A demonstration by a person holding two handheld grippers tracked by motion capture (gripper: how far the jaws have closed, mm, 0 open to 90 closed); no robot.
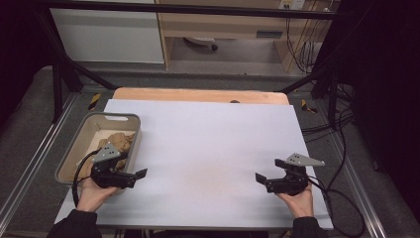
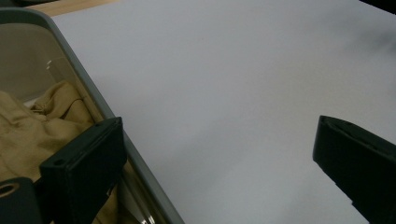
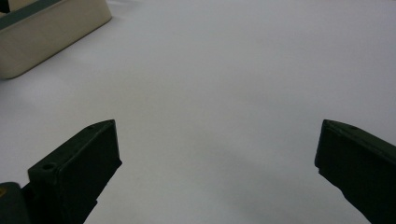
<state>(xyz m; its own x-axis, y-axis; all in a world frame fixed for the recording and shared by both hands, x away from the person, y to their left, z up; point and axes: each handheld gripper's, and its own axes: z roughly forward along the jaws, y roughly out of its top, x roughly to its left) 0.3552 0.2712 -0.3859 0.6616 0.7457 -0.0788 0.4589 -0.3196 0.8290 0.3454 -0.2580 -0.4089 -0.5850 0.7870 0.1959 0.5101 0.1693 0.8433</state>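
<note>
A beige bin with a grey rim point(image 1: 88, 130) stands at the table's left edge, and a crumpled tan cloth point(image 1: 118, 142) lies inside it. My left gripper point(image 1: 138, 174) hovers by the bin's near right corner, jaws wide apart and empty. In the left gripper view the bin's rim point(image 2: 88, 88) runs just inside the left jaw, with the tan cloth point(image 2: 28, 130) behind it. My right gripper point(image 1: 260, 178) rests low over the white sheet point(image 1: 208, 148) at the front right, open, nothing between its fingers. In the right gripper view the bin's wall point(image 3: 51, 28) sits far off at the top left.
The white sheet covers nearly the whole table, with a strip of wooden tabletop point(image 1: 198, 94) showing at the back. Black frame bars point(image 1: 64, 74) and cables point(image 1: 337, 129) flank the table on both sides.
</note>
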